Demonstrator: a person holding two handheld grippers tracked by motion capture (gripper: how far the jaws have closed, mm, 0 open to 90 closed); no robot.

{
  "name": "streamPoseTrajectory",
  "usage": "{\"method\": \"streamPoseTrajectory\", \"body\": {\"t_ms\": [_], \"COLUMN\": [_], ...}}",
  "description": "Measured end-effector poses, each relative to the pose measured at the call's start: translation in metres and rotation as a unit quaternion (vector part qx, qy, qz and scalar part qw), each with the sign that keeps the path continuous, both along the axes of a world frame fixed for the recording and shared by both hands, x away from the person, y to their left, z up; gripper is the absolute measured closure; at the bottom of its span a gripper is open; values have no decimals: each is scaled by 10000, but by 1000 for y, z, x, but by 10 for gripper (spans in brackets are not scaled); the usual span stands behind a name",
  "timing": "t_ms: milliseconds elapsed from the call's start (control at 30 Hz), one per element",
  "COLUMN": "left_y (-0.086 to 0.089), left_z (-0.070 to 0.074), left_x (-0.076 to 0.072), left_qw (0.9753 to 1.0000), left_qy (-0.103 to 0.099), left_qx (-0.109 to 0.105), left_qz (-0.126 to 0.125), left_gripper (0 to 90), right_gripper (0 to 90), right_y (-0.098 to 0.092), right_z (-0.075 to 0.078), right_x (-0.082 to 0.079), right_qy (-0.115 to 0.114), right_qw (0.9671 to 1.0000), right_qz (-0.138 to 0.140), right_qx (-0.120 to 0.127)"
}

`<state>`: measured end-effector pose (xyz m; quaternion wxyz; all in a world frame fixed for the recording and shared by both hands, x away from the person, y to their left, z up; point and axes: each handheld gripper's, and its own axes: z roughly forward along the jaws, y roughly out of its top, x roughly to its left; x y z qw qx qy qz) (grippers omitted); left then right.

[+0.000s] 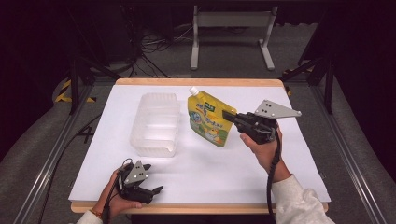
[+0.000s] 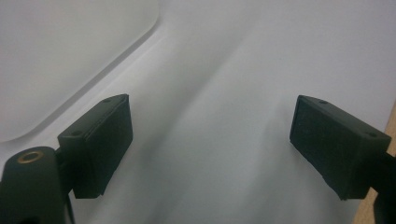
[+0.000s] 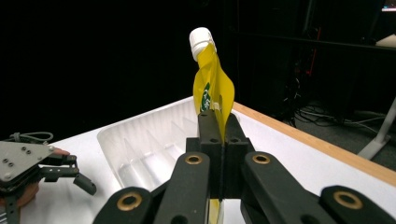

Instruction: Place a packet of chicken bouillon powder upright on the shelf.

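We see the right gripper (image 1: 227,115) clamped on the right edge of the pouch (image 1: 208,119); in the right gripper view its jaws meet with the yellow film pinched flat between them (image 3: 219,140). The pouch (image 3: 212,86) stands upright ahead of the jaws, its white cap (image 3: 201,39) at the top. We cannot tell whether its base touches the table (image 1: 201,172) or hangs just above it.

Beyond the pouch, on its far side from the right gripper, lies the clear tray (image 1: 156,123), open side up, ribs showing along its inner walls (image 3: 140,149). Pouch and tray sit near each other but apart.

The left gripper (image 1: 156,190) rests low at the near edge of the table, well apart from the pouch. Its jaws stand wide apart (image 2: 205,149), with bare white surface between them. A rounded corner of the tray (image 2: 56,60) shows ahead of its left jaw, out of reach of the pads. The table's wooden edge (image 2: 390,121) shows just past its right jaw.
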<state>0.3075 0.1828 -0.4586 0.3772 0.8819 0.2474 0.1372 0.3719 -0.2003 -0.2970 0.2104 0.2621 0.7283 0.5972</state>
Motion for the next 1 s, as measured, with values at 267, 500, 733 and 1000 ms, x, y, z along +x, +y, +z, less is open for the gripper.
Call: {"method": "streamPoseTrajectory", "body": {"t_ms": [267, 500, 733, 1000], "left_y": [2, 3, 5, 5], "left_z": [-1, -1, -1, -2], "left_x": [-3, -4, -5, -5], "left_qw": [10000, 10000, 10000, 10000], "left_qy": [15, 6, 24, 44], "left_qx": [17, -1, -27, -9], "left_qz": [29, 27, 21, -8], "left_gripper": [137, 137, 137, 137], "right_gripper": [900, 900, 900, 900], "right_y": [32, 54, 69, 84], "right_z": [5, 6, 5, 5], "right_x": [18, 32, 47, 62], "right_qy": [-39, -26, -15, -13], "right_qw": [9997, 9991, 9989, 9983], "right_qz": [256, 418, 467, 585], "right_qx": [35, 49, -12, -77]}}
